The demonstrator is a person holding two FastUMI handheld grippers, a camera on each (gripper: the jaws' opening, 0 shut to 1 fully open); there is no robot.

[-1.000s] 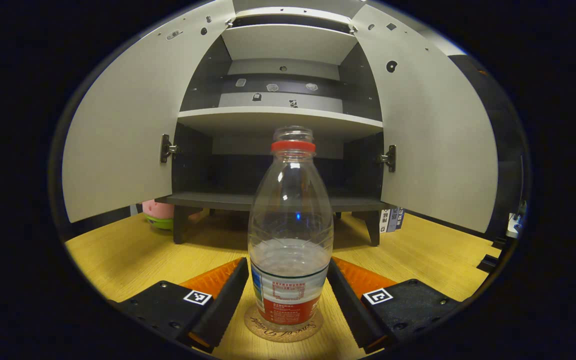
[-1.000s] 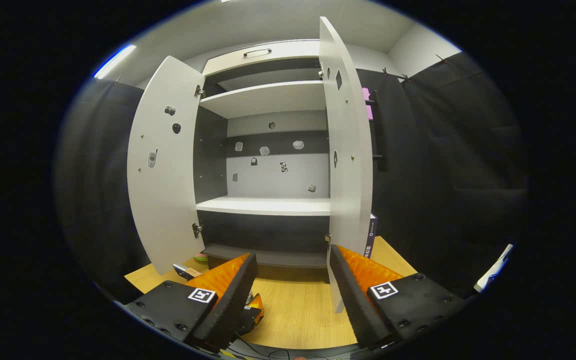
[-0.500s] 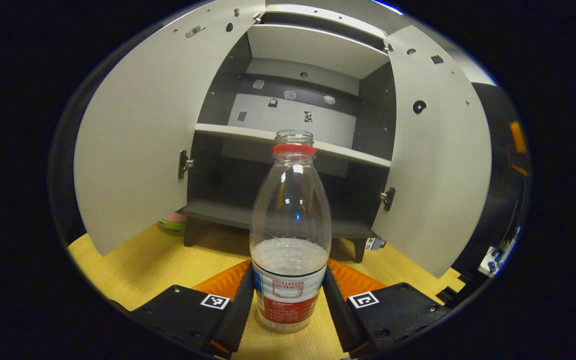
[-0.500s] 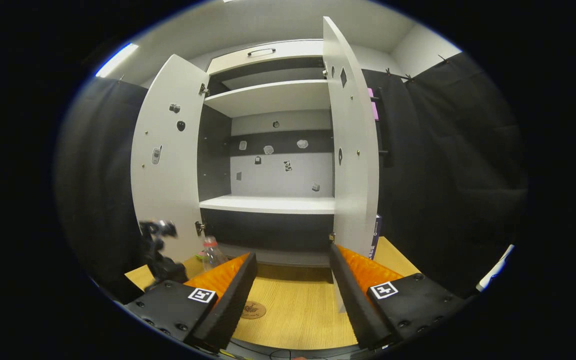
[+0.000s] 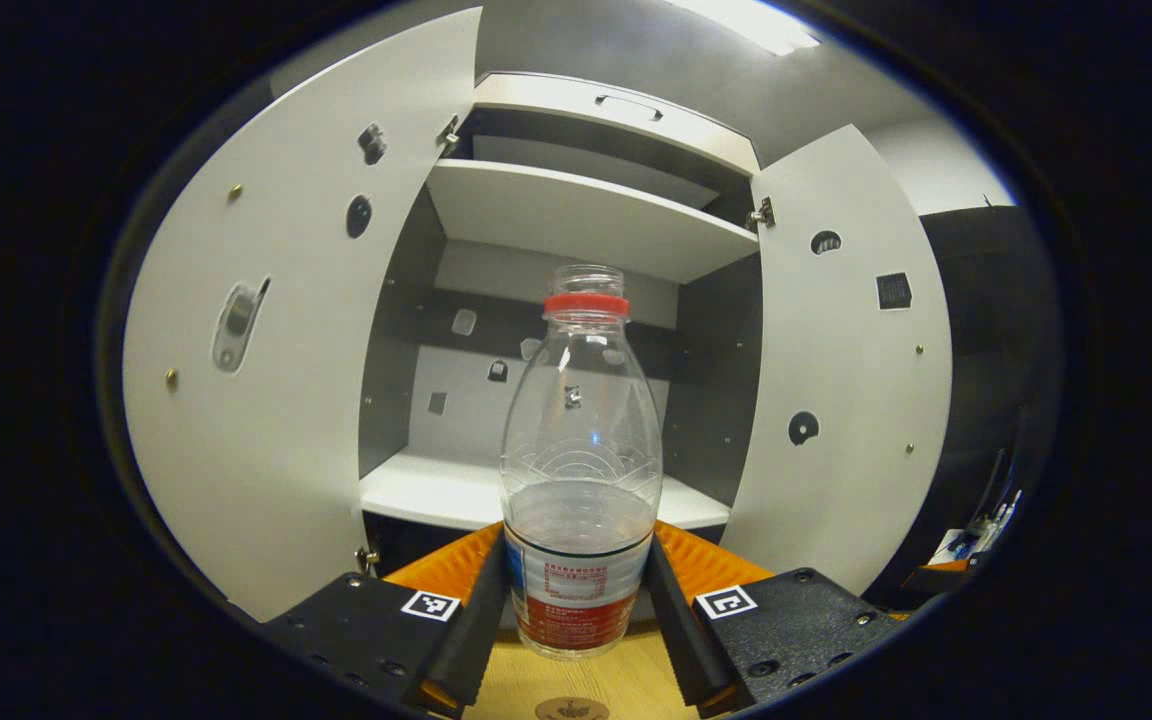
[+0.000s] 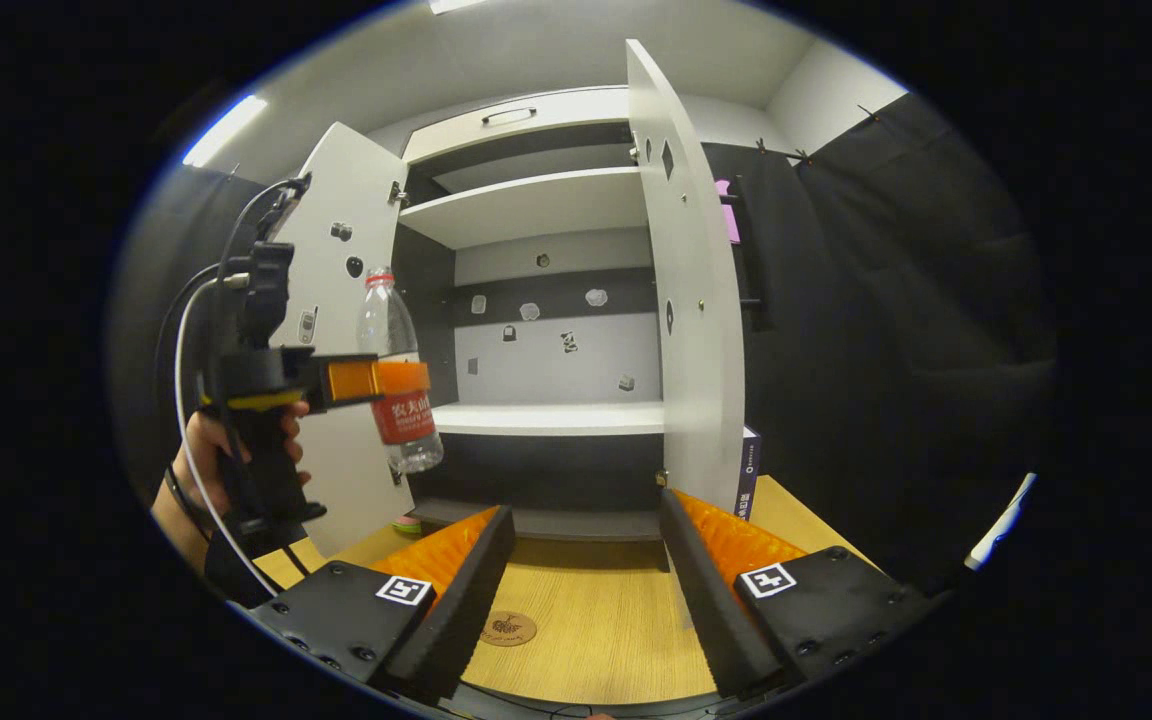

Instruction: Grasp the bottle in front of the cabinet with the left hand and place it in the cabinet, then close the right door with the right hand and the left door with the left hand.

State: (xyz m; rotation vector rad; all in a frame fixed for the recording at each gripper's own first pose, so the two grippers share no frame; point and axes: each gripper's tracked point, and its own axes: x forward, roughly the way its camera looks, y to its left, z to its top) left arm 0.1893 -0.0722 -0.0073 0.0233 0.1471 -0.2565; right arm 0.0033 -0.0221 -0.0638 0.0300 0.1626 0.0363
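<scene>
The left gripper is clamping the bottle low on its label, keeping it upright before the cabinet's white shelf; the right gripper is waiting open.

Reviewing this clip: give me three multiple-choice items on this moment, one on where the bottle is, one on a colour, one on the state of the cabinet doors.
1. Where is the bottle?
A. Standing on the coaster
B. Held up in the air in front of the cabinet
C. On the top shelf

2. What colour is the ring at the bottle's neck?
A. Blue
B. Green
C. Red

3. How do the cabinet doors stand?
A. Both open
B. Both shut
C. Left shut, right open

Key:
1 B: the left gripper clamps the bottle above the table, away from the coaster.
2 C: the ring is red.
3 A: the left door and right door both swing outward from the cabinet.
</scene>
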